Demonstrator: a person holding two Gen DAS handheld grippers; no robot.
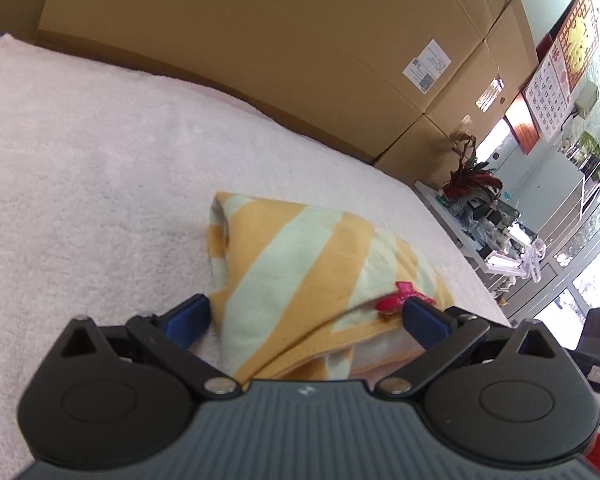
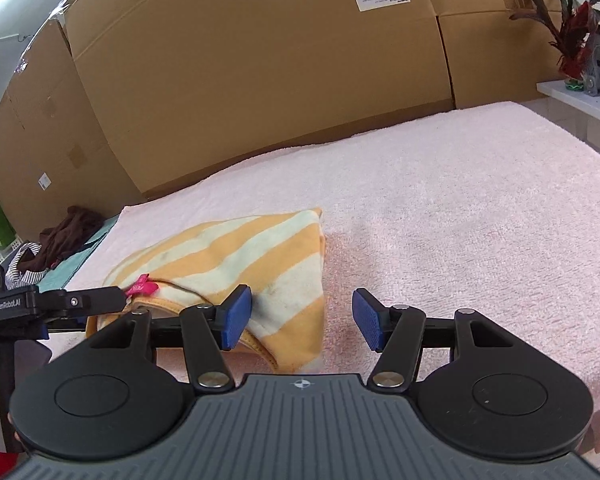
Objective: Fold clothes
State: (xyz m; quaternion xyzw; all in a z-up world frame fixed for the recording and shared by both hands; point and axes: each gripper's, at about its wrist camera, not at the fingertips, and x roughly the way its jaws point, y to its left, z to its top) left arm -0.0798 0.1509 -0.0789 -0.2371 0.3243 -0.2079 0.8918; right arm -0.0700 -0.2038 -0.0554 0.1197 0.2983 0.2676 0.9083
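Left tool point(image 1: 306, 316): spread wide, straddling folded yellow-and-white striped garment point(image 1: 300, 268), pads not pressing. Right tool point(image 2: 302, 324): released, one pad over garment's corner. Garment lies on pink towel-covered worktop point(image 2: 460, 208), near its front edge.

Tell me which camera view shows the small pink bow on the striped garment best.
The right wrist view: there the pink bow sits unobstructed on the striped garment, beside the left claw's tip. In the left wrist view the bow is blurred, and one blue finger partly hides it.
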